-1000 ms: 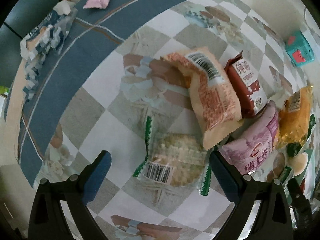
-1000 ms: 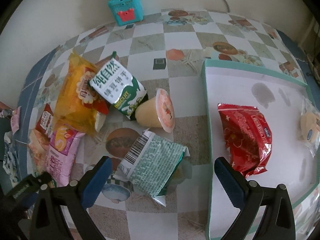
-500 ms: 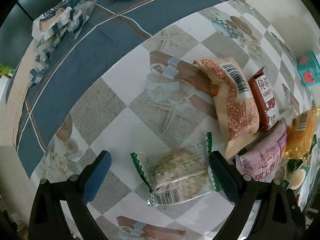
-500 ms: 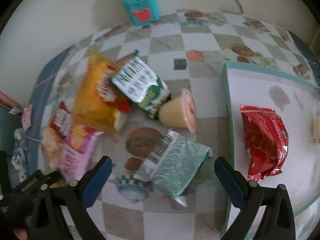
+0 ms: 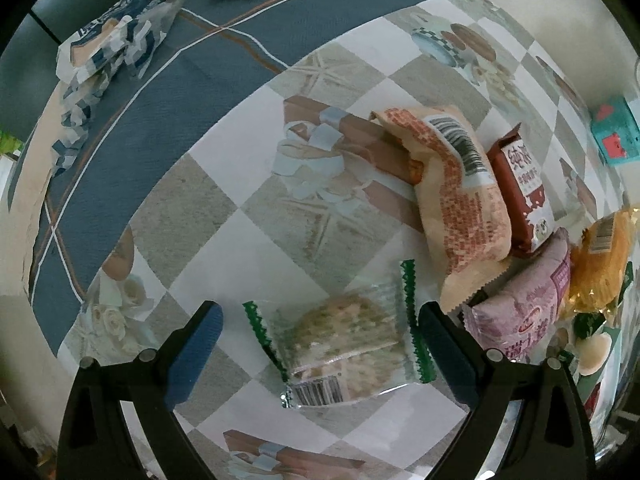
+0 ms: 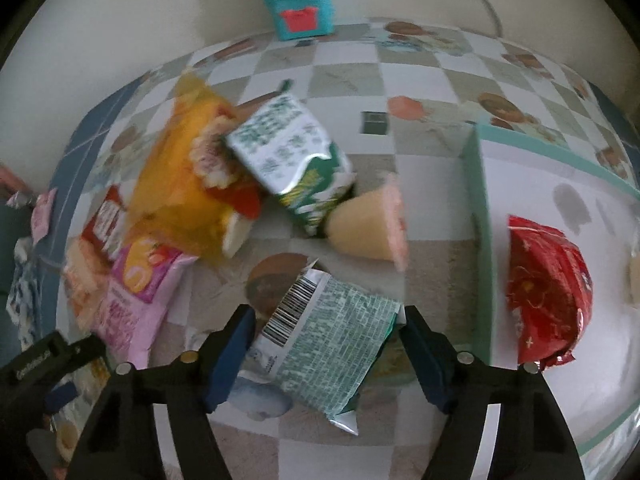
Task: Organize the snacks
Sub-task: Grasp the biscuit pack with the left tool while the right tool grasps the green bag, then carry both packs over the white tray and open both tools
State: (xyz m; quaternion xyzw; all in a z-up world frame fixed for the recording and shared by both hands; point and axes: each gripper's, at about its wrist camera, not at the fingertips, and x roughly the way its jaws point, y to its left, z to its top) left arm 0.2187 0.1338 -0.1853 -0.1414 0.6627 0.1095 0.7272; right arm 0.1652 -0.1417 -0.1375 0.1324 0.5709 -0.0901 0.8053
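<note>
My right gripper (image 6: 326,354) has just been closing, pads not yet pressing, around the pale-green foil snack packet (image 6: 320,356), long axis toward eleven o'clock; the mint-rimmed white tray (image 6: 478,240) waits at three.

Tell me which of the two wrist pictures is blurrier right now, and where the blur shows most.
Right wrist view: blurrier, smeared on the yellow packet, the green and white packet and the jelly cup. Left wrist view: sharper, the barcode on the orange packet reads cleanly; the clear cracker packet is slightly soft. Both bend at the fisheye edges.
</note>
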